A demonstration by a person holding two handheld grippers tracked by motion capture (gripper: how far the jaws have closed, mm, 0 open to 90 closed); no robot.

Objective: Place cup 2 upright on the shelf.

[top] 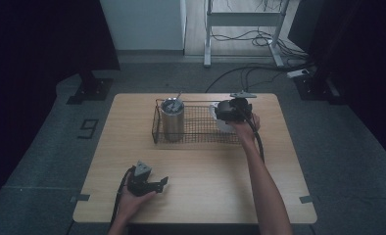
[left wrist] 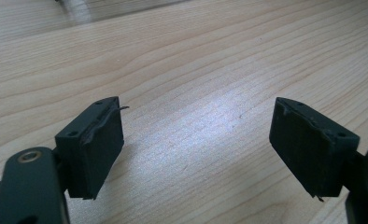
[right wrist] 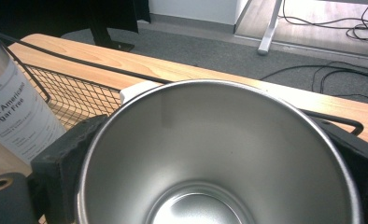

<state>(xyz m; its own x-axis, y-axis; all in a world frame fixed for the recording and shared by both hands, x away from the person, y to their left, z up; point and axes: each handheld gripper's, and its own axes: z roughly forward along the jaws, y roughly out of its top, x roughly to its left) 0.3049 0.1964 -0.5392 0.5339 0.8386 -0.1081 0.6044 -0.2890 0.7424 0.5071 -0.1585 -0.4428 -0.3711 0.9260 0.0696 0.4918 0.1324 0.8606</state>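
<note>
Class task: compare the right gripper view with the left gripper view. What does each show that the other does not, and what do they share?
Right gripper view alone: an empty steel cup between the right gripper's jaws, a wire basket, a labelled can, and cables on the floor. Left gripper view alone: the left gripper wide open, holding nothing, over bare wood. Both share the wooden table.

A light wooden surface [top: 196,166] stood on grey carpet [top: 44,147]. At the frame's top were a white cabinet [top: 144,24], metal legs [top: 208,34] and loose cables [top: 240,36].
</note>
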